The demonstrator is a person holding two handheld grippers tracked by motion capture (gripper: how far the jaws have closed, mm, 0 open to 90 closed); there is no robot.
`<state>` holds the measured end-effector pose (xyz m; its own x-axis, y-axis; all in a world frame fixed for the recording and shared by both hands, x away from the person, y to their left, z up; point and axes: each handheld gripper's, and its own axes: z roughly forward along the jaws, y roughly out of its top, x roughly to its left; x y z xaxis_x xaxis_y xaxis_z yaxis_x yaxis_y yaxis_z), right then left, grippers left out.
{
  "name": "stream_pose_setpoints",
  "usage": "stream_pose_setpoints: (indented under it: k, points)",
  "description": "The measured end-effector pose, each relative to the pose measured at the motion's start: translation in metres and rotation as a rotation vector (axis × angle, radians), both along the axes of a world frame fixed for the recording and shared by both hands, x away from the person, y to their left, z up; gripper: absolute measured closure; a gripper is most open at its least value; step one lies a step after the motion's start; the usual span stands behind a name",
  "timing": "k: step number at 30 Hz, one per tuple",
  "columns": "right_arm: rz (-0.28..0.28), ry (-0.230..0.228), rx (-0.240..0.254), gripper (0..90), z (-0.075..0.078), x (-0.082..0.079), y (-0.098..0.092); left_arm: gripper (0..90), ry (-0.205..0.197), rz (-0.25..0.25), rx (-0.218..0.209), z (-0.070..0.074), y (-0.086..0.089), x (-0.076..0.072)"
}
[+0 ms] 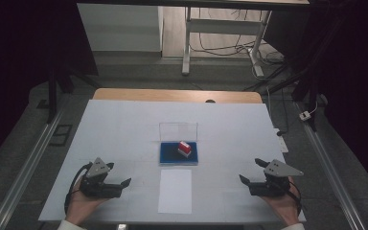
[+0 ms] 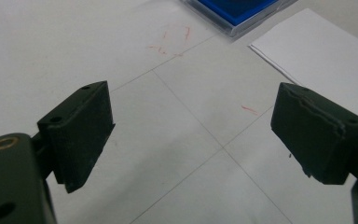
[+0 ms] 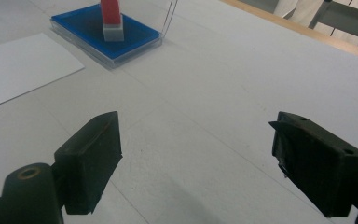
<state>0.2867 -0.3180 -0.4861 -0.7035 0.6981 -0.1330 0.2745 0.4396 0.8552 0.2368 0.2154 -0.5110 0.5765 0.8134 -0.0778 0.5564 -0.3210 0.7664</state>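
Note:
A red stamp (image 1: 184, 148) with a pale base stands on a blue ink pad (image 1: 168, 153) in a clear case with its lid (image 1: 178, 131) raised, at the table's middle. In front of it lies a white sheet of paper (image 1: 175, 190). My left gripper (image 1: 120, 181) rests low at the front left, jaws wide apart with nothing between them. My right gripper (image 1: 251, 170) sits at the front right, also open and empty. In the right gripper view the stamp (image 3: 111, 18) on the blue pad (image 3: 135, 35) lies far ahead, left of the open gripper (image 3: 196, 154). The left gripper (image 2: 191, 130) faces bare table.
A white board (image 1: 124, 129) covers the wooden table (image 1: 124, 94). Faint red marks (image 2: 172, 39) show on the board near the pad's corner (image 2: 242, 11). The paper's edge (image 2: 317, 51) lies ahead of the left gripper. Metal rails (image 1: 28, 163) flank the table; desk legs and cables (image 1: 220, 45) stand beyond.

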Motion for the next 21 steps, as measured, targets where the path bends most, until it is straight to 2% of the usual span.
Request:
stream_pose_setpoints:
  k: [7, 11, 21]
  points:
    - [0.013, 0.001, 0.006, 18.7, -0.0011, 0.0030, -0.0020, 13.1, 0.005, -0.006, -0.020, 0.0020, 0.0018, -0.0020]
    - [0.015, 0.011, -0.016, 20.4, -0.0030, 0.0026, 0.0006, 13.0, 0.002, -0.007, -0.015, 0.0030, 0.0012, -0.0027]
    - [-0.001, 0.031, -0.002, 22.2, -0.0021, 0.0023, -0.0014, 13.1, 0.010, -0.010, -0.003, 0.0011, 0.0017, -0.0026]
